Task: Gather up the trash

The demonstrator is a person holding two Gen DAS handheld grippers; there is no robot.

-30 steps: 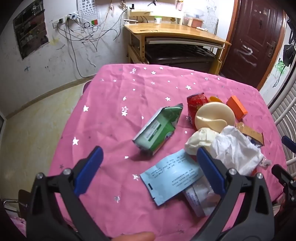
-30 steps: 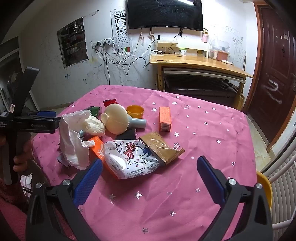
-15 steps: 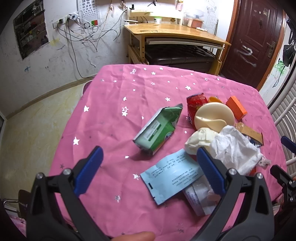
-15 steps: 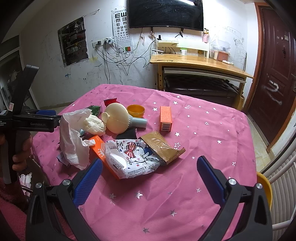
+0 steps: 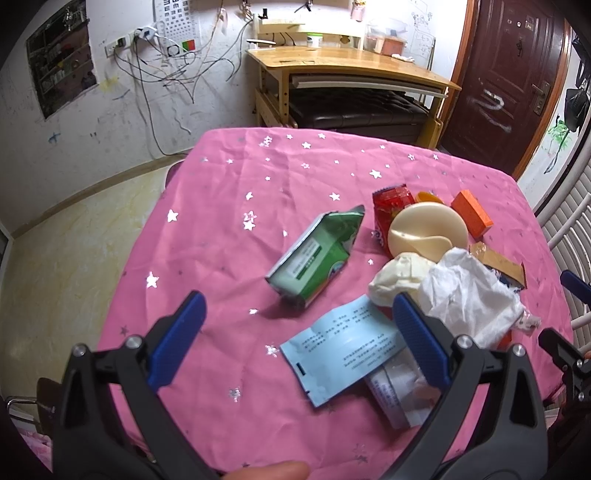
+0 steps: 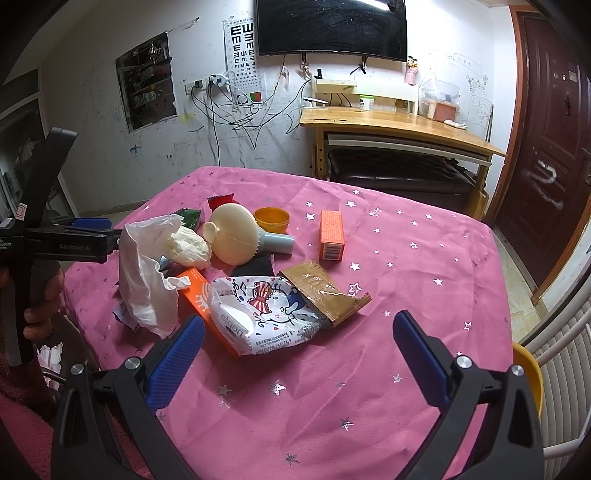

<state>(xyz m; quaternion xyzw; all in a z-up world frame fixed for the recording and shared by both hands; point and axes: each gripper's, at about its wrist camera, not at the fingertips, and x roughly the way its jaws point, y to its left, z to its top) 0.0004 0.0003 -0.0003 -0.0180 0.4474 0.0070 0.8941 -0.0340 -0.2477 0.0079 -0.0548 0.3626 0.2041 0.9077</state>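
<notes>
A pink star-printed cloth covers the bench (image 6: 406, 280) at frame centre; a dark TV (image 6: 331, 27), an eye chart (image 6: 242, 40) and a wooden desk (image 6: 399, 125) fill the upper frame. The trash pile (image 6: 236, 269) sits centre-left. The left gripper (image 5: 299, 332), lettered "CenRobot.AI", and the right gripper (image 6: 295, 343) hover with jaws spread wide, holding nothing.

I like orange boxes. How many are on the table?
2. One box stands apart behind the pile; another lies under the white wrapper. More may be hidden.
</notes>
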